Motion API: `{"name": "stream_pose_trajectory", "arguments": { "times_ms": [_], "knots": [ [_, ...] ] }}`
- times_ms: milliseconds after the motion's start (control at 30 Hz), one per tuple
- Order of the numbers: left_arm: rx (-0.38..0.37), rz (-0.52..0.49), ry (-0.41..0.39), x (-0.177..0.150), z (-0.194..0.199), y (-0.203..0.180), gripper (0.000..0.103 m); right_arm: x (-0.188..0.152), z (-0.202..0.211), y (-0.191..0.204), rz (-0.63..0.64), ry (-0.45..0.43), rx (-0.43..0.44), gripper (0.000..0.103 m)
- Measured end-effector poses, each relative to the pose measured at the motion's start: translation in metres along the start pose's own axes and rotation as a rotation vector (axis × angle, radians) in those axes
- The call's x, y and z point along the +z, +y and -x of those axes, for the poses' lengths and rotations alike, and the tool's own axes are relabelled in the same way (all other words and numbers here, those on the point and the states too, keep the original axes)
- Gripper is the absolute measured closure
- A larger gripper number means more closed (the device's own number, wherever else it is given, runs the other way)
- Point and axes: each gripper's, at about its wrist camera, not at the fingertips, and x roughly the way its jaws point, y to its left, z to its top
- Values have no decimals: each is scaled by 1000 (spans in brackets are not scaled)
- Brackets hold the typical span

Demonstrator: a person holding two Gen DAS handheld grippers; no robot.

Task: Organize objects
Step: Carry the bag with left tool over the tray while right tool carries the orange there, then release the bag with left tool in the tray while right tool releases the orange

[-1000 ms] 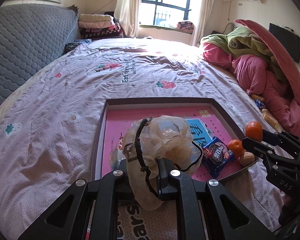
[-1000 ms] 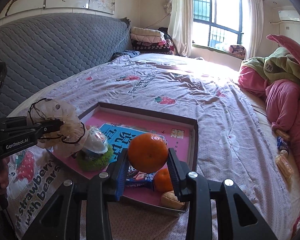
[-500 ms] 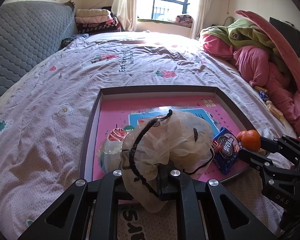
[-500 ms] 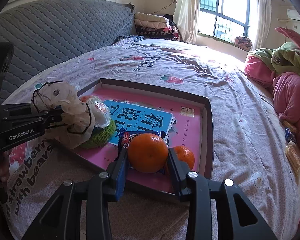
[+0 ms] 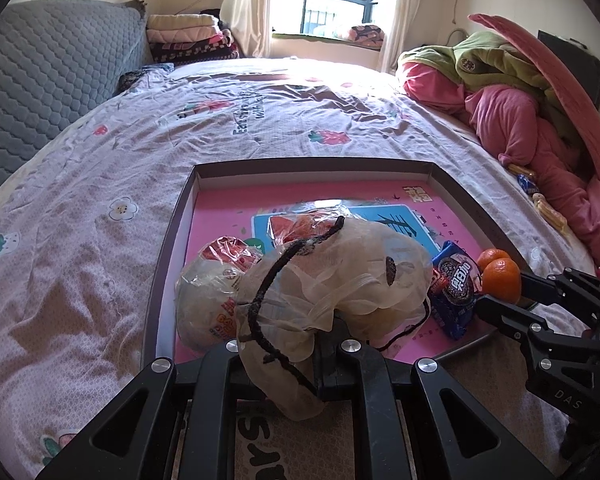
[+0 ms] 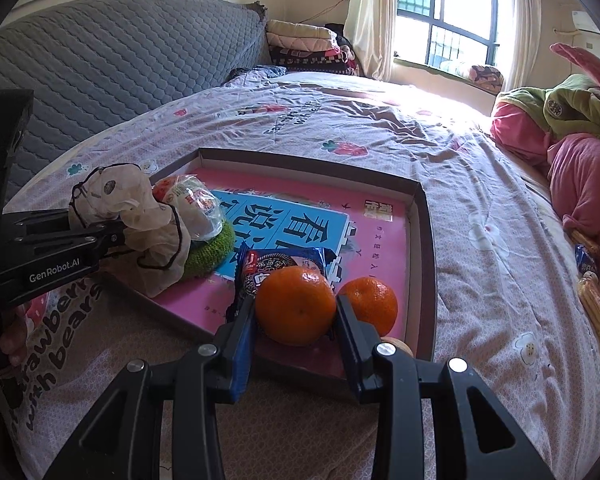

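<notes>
A shallow box tray (image 5: 300, 168) (image 6: 422, 216) with a pink floor lies on the bed. My left gripper (image 5: 286, 346) (image 6: 118, 236) is shut on a beige mesh pouch (image 5: 340, 272) (image 6: 140, 216) with a black drawstring, held over the tray's near left corner. My right gripper (image 6: 296, 312) (image 5: 500, 292) is shut on an orange (image 6: 296, 304) (image 5: 500, 280), low over the tray's near right part. In the tray lie a second orange (image 6: 368, 304), a blue cookie packet (image 5: 454, 280) (image 6: 284, 264), a plastic-wrapped snack (image 5: 208, 292) (image 6: 196, 208) and a green knitted item (image 6: 212, 248).
A pile of pink and green bedding (image 5: 520, 112) lies at the right. Snack packets (image 6: 588, 280) lie on the sheet beside it. A grey quilted headboard (image 6: 100, 68) and folded blankets (image 5: 188, 36) stand at the far left.
Both grippers have come lower and closer to the tray. The orange has gone down from above the tray to just over its floor beside the second orange. The pouch has dropped toward the snack.
</notes>
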Motion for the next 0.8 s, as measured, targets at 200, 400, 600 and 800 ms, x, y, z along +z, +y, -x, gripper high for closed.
{"name": "stream_pose_trajectory", "arguments": {
  "times_ms": [200, 400, 600, 800],
  "knots": [
    [2, -2, 11, -2, 1, -2, 82, -1, 0, -1, -13, 4, 6, 65],
    [-11, -12, 38, -4, 3, -2, 59, 0, 1, -1, -17, 11, 4, 64],
    [3, -41, 47, -8, 9, -3, 49, 0, 7, -2, -24, 1, 7, 63],
    [-1, -40, 41, -13, 18, -2, 46, 2, 14, -3, -27, -13, 10, 63]
  ]
}}
